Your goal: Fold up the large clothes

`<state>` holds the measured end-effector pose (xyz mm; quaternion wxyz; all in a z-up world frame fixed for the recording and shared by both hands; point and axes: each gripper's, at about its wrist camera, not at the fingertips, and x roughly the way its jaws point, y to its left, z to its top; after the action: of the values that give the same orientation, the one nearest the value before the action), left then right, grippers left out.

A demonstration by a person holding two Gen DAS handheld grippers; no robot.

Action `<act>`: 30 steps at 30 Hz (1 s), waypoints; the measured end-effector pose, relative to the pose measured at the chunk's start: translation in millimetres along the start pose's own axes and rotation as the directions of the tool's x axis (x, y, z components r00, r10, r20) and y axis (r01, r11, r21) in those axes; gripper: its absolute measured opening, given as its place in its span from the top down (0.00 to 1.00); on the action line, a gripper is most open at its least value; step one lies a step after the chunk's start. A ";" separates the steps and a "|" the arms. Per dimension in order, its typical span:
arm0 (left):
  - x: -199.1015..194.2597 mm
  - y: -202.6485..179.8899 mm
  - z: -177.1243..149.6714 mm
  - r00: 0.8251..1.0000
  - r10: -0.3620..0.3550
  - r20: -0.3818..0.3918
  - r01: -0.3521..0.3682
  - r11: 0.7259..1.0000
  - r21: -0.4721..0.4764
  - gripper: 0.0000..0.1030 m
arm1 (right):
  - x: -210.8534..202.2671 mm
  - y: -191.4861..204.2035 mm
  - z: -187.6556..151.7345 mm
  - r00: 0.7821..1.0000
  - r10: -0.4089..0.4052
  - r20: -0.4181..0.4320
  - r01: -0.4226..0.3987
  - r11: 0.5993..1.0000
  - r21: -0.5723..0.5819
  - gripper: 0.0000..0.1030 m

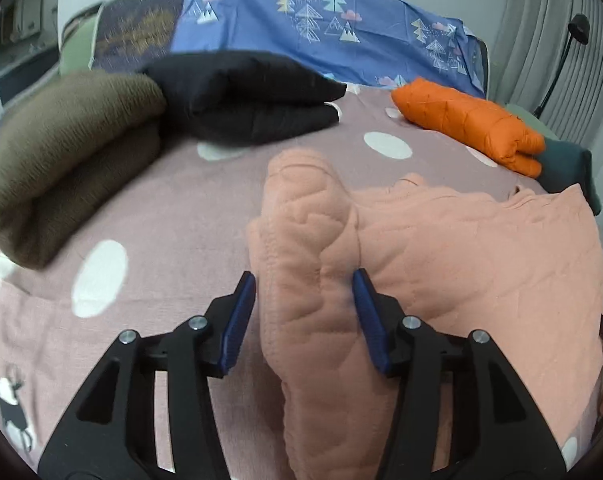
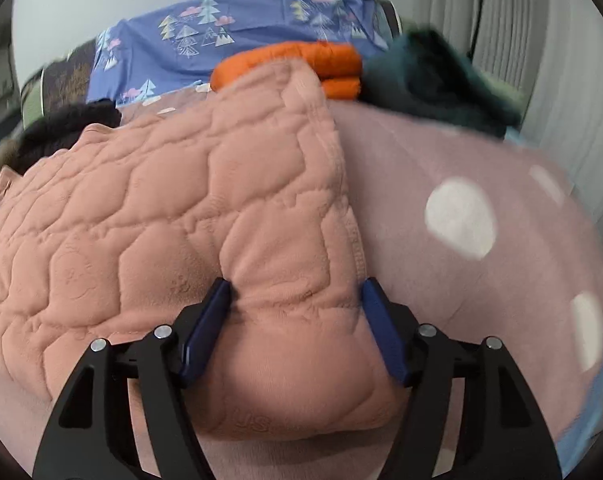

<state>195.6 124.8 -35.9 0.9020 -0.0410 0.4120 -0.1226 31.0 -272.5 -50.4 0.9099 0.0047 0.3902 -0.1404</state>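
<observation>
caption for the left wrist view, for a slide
Left gripper straddles a pink quilted garment fold on the dotted bedspread.

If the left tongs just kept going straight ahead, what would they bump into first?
The pink quilted garment itself: a raised fold of it already sits between the left tongs. Past that fold lies the spotted bedspread, then probably the black folded garment, though depth is unclear.

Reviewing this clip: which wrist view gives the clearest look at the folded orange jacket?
The left wrist view. There the orange jacket lies fully visible on the bedspread, its folded layers and quilting sharp. In the right wrist view it is smaller, slightly blurred, and partly hidden behind the pink quilted garment.
</observation>
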 end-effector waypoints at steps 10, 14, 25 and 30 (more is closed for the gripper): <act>-14.7 34.7 -0.1 0.989 -0.123 0.080 0.132 0.982 -0.131 0.44 | -52.5 35.3 10.4 0.989 0.062 0.135 -0.045 0.992 -0.121 0.34; -21.6 36.2 2.1 0.986 -0.118 0.119 0.134 0.981 -0.139 0.44 | -55.9 68.2 37.0 0.972 0.195 0.127 -0.173 0.970 -0.169 0.34; 8.9 50.6 -1.1 0.989 -0.141 0.053 0.148 0.973 -0.175 0.29 | 66.9 165.8 128.0 0.969 0.240 -0.054 -0.246 0.949 -0.195 0.34; 22.6 62.4 -0.7 0.974 -0.222 0.040 0.225 0.944 -0.240 0.27 | 102.0 164.2 120.6 0.962 0.253 -0.100 -0.266 0.953 -0.144 0.34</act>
<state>221.0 179.4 -63.8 0.8731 -0.1981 0.4107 -0.1724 225.9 -154.7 -55.7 0.9015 -0.0098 0.4325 0.0117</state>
